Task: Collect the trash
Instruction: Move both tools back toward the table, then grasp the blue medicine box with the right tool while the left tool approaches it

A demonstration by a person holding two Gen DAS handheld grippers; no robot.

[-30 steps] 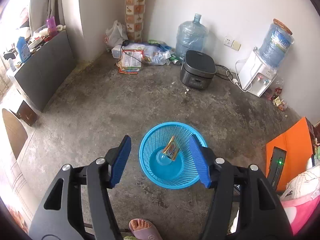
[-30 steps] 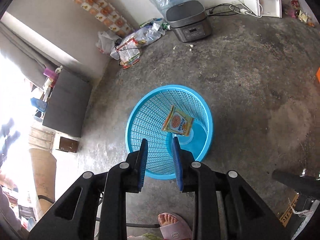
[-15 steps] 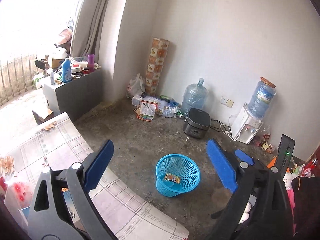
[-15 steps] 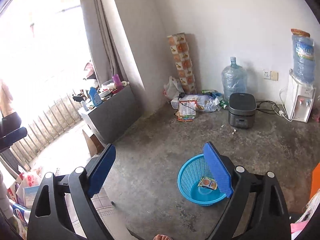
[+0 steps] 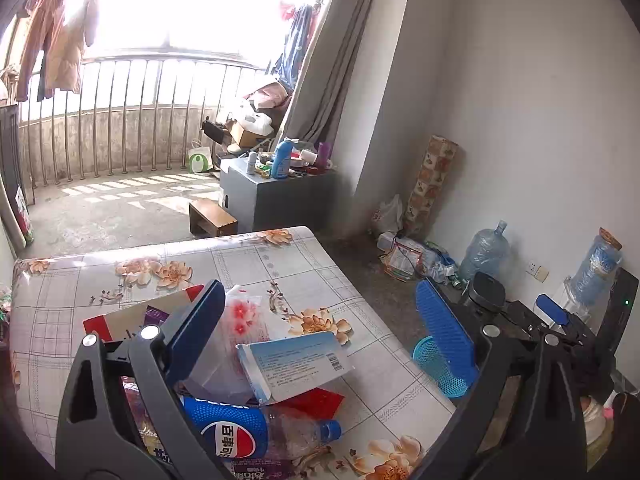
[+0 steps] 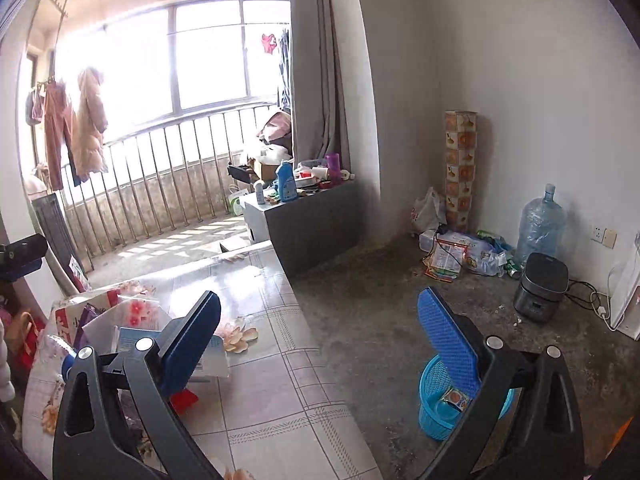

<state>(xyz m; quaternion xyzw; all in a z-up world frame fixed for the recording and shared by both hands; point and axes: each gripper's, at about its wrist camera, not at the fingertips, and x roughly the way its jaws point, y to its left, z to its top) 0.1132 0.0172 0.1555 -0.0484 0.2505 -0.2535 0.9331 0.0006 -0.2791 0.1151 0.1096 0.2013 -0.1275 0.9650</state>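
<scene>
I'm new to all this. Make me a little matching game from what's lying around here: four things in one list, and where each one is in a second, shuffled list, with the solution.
Things:
1. Pepsi bottle
2. blue basket
3. snack packet
4. blue detergent bottle

Places:
A. on the grey cabinet by the balcony
B. lying on its side on the flowered table
C. standing on the concrete floor
D. inside the basket

Pairs: 1-B, 2-C, 3-D, 4-A
</scene>
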